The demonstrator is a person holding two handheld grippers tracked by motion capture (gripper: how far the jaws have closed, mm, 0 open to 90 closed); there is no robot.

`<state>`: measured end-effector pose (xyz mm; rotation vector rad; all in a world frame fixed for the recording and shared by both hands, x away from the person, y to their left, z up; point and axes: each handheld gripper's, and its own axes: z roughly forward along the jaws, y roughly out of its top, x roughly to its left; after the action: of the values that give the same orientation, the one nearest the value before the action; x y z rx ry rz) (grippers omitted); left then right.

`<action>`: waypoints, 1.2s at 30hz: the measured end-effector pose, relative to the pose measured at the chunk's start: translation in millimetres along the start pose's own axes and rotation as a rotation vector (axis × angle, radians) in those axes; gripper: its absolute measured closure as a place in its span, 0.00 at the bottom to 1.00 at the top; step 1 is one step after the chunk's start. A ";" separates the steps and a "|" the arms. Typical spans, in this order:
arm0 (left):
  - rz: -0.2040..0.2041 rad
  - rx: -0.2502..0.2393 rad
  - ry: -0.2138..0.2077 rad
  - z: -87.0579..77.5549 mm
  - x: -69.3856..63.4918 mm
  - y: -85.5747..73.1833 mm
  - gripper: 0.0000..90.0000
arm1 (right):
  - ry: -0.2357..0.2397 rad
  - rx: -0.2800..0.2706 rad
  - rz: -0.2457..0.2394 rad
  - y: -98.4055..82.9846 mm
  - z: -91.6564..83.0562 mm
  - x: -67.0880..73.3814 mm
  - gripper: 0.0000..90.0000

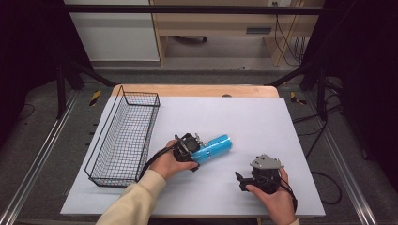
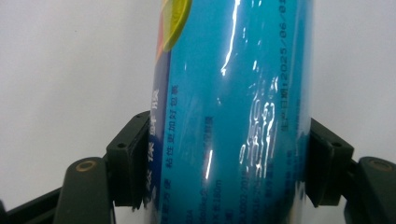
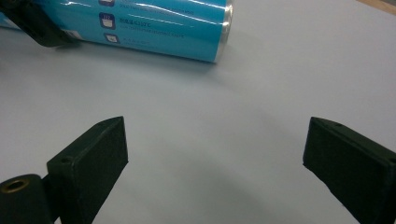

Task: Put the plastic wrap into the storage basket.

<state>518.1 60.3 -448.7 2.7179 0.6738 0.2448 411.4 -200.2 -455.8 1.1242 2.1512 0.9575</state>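
Observation:
A blue cylindrical roll (image 1: 215,147) in shiny printed wrap lies on its side on the white table sheet (image 1: 244,117). My left gripper (image 1: 191,149) is shut on the roll (image 2: 229,116) near its nearer end, one pad pressed on each side. The roll's far end (image 3: 187,28) also appears at the top of the right gripper view. My right gripper (image 1: 240,180) rests low on the sheet at the front right, open, with nothing between its pads (image 3: 93,158).
A long black wire basket (image 1: 124,138) stands on the left side of the sheet, with nothing visible inside. The wooden table edge (image 1: 197,90) runs along the back. Cables trail on the floor at the right.

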 end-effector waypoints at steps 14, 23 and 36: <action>0.010 0.001 0.004 2.4 0.0 0.3 0.33 | 0.010 0.004 -0.015 -0.5 1.4 0.7 0.08; -0.016 -0.001 0.012 -0.8 -4.7 1.7 0.35 | 0.013 0.004 -0.005 -0.5 0.9 0.6 0.08; -0.022 -0.050 0.060 -32.6 -3.1 5.1 0.35 | 0.015 0.003 -0.007 -0.5 1.1 0.3 0.08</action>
<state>509.6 63.4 -416.8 2.6636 0.7036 0.3340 411.8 -199.7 -456.9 1.1137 2.1680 0.9624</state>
